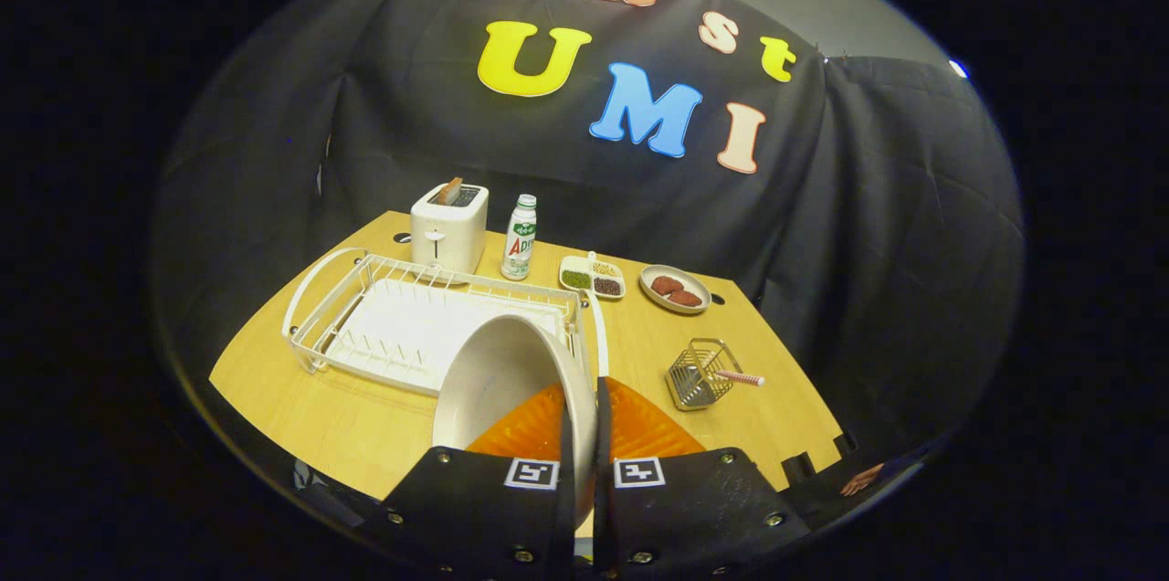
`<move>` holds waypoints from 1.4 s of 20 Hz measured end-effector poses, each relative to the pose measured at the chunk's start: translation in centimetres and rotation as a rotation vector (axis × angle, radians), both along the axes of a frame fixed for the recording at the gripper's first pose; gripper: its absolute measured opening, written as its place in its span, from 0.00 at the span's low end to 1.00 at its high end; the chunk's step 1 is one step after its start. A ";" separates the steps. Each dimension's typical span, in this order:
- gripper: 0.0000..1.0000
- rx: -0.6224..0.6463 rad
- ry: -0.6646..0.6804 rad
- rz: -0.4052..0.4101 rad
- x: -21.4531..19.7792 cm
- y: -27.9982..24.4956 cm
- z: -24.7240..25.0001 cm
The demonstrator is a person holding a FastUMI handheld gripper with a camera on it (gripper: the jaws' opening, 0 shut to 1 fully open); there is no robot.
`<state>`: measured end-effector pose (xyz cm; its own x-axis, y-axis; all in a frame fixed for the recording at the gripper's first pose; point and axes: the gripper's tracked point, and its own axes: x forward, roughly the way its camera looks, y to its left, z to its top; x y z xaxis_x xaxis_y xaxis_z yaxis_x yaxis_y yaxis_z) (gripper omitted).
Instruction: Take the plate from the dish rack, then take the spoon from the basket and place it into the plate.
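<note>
The tool (584,435) is gripping the rim of the plate (498,375) between its closed fingers, holding it on edge just ahead of the dish rack (365,316), while the spoon (740,377) is lying in the basket (694,375) ahead and to the right on the worktop (347,417).

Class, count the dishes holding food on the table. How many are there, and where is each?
2. The divided dish of grains stands just right of the bottle; the round dish with brown patties sits right of that, beyond the wire basket.
</note>
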<state>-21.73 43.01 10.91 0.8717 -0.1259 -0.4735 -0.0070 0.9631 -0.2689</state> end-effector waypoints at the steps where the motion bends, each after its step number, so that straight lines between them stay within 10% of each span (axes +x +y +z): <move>1: 0.08 0.012 0.010 0.005 -0.6 -0.2 -0.5; 28: 0.08 0.317 0.182 -0.124 0.2 -4.2 -13.9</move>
<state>-21.56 38.83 -2.96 0.7571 -0.0477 -0.6516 0.0944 0.9949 0.0369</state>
